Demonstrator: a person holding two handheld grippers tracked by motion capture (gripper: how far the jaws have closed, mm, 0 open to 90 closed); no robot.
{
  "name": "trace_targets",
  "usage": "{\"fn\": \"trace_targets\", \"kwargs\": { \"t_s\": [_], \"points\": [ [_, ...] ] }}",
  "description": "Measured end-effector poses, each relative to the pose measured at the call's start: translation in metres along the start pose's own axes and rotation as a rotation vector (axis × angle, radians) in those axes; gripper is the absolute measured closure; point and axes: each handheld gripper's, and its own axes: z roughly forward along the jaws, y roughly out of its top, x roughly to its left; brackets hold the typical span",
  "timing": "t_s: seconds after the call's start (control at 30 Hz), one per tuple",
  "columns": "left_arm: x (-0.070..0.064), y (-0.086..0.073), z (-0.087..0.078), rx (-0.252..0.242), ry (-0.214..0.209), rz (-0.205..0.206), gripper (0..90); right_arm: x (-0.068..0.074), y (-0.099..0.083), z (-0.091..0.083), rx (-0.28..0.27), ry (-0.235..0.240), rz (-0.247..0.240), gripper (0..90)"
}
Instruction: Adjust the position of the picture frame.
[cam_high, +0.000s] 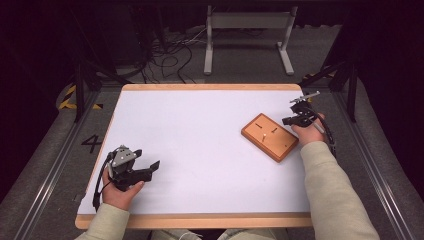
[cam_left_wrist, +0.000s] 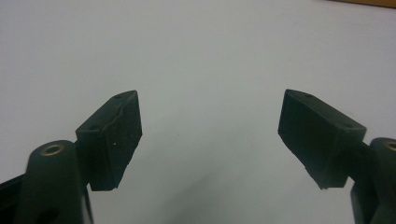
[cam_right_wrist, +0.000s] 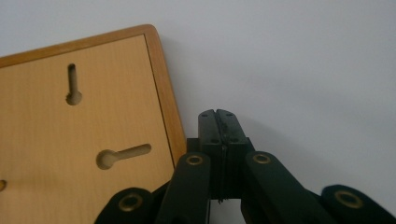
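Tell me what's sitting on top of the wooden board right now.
A small pale peg stands upright near the middle of the wooden board; keyhole slots are cut into its top. The right gripper sits beside its edge, jaws closed. Whatever lies under the board is hidden.

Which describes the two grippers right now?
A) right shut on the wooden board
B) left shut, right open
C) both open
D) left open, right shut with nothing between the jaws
D: in the left gripper view the left gripper has its jaws wide apart over the bare white table, while in the right gripper view the right gripper has its jaws pressed together, empty, just beside the edge of the wooden board.
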Motion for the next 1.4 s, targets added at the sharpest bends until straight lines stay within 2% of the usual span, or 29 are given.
{"fn": "trace_targets", "kwargs": {
  "t_s": [0.17, 0.3, 0.4, 0.53, 0.57, 0.7, 0.77, 0.8, 0.9, 0.93, 1.0, 1.17, 1.4],
  "points": [
    [0.001, -0.001, -0.001, -0.001, 0.006, 0.0, 21.8, -0.002, -0.002, 0.008, 0.025, 0.009, -0.002, 90.0],
    [0.0, -0.002, -0.002, 0.002, 0.006, -0.004, 21.8, 0.0, -0.002, 0.012, 0.042, 0.035, -0.013, 90.0],
    [0.0, -0.001, -0.001, 0.004, 0.002, 0.0, 21.8, 0.002, -0.001, 0.014, 0.053, 0.021, -0.043, 90.0],
    [0.0, -0.001, 0.0, 0.004, 0.002, 0.001, 21.7, 0.003, -0.002, 0.016, 0.044, 0.037, -0.03, 90.0],
    [0.0, -0.001, 0.001, 0.003, 0.001, 0.002, 21.7, 0.006, -0.002, 0.017, 0.042, 0.048, -0.042, 90.0],
    [-0.001, 0.0, 0.001, 0.009, -0.002, 0.008, 21.7, 0.021, 0.001, 0.02, 0.043, 0.081, -0.102, 90.0],
    [-0.001, 0.001, 0.002, 0.007, -0.002, 0.005, 21.8, 0.024, 0.002, 0.02, 0.041, 0.09, -0.111, 90.0],
    [-0.001, 0.001, 0.002, 0.006, -0.004, 0.006, 21.8, 0.033, 0.003, 0.023, 0.035, 0.114, -0.131, 90.0],
    [-0.001, 0.001, 0.003, 0.005, -0.006, 0.007, 21.8, 0.04, 0.004, 0.024, 0.034, 0.138, -0.145, 90.0],
    [-0.002, 0.002, 0.003, 0.004, -0.009, 0.008, 21.8, 0.052, 0.006, 0.026, 0.036, 0.163, -0.169, 90.0],
    [-0.002, 0.002, 0.004, 0.002, -0.009, 0.009, 21.7, 0.056, 0.006, 0.027, 0.037, 0.171, -0.177, 90.0],
    [-0.002, 0.003, 0.005, 0.003, -0.013, 0.013, 21.7, 0.086, 0.008, 0.029, 0.052, 0.217, -0.232, 90.0],
    [-0.003, 0.004, 0.006, 0.005, -0.017, 0.018, 21.7, 0.124, 0.005, 0.027, 0.068, 0.266, -0.276, 90.0]
  ]
}}
